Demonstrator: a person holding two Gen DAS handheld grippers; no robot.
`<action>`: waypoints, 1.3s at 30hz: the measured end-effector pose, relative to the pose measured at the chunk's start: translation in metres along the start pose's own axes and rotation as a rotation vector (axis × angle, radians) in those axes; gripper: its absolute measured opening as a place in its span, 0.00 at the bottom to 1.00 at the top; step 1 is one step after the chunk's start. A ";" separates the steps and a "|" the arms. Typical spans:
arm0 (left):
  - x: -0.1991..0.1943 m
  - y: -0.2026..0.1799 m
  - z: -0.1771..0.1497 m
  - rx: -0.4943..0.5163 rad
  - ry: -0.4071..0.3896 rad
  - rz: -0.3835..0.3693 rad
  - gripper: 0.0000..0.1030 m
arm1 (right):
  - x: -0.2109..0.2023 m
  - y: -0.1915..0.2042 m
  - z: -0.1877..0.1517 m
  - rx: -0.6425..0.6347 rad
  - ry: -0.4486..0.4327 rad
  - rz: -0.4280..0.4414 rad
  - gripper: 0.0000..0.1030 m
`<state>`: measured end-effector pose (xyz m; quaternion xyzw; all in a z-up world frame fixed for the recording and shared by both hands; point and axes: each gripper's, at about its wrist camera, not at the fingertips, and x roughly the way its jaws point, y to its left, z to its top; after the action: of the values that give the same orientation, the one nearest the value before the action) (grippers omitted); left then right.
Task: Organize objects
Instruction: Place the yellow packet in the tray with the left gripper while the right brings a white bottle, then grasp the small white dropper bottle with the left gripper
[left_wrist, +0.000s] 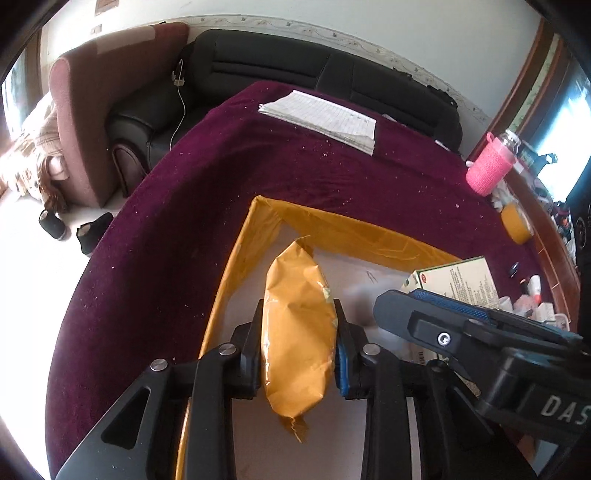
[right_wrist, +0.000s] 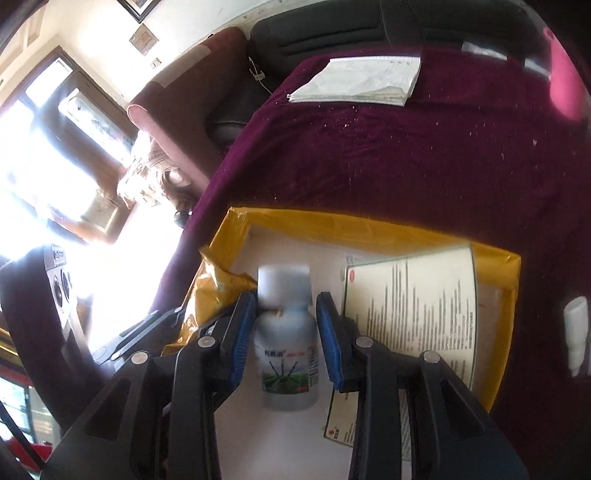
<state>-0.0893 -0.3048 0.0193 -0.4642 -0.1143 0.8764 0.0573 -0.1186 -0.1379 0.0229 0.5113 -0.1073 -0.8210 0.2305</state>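
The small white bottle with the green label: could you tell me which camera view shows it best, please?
The right wrist view: the bottle sits centred between the right gripper's blue pads, cap and label both visible, though blurred. The left wrist view shows only a blurred pale patch by the right gripper, inside the yellow-walled box.

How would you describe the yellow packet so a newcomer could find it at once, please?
On the purple tablecloth lies a shallow tray with yellow walls. The yellow packet hangs above its white floor, pinched in the left tool: crinkled and soft, unlike the printed box nearby.
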 end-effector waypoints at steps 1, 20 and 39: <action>-0.001 0.001 0.001 -0.013 0.001 -0.001 0.29 | -0.001 0.000 0.000 -0.003 -0.008 -0.009 0.33; -0.084 -0.042 0.011 0.047 -0.240 0.271 0.67 | -0.130 -0.014 -0.055 -0.156 -0.248 -0.123 0.41; -0.124 -0.169 -0.063 0.106 -0.178 -0.119 0.75 | -0.225 -0.184 -0.145 0.147 -0.422 -0.435 0.81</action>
<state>0.0313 -0.1579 0.1271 -0.3734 -0.0999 0.9140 0.1233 0.0438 0.1412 0.0592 0.3558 -0.1000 -0.9291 -0.0156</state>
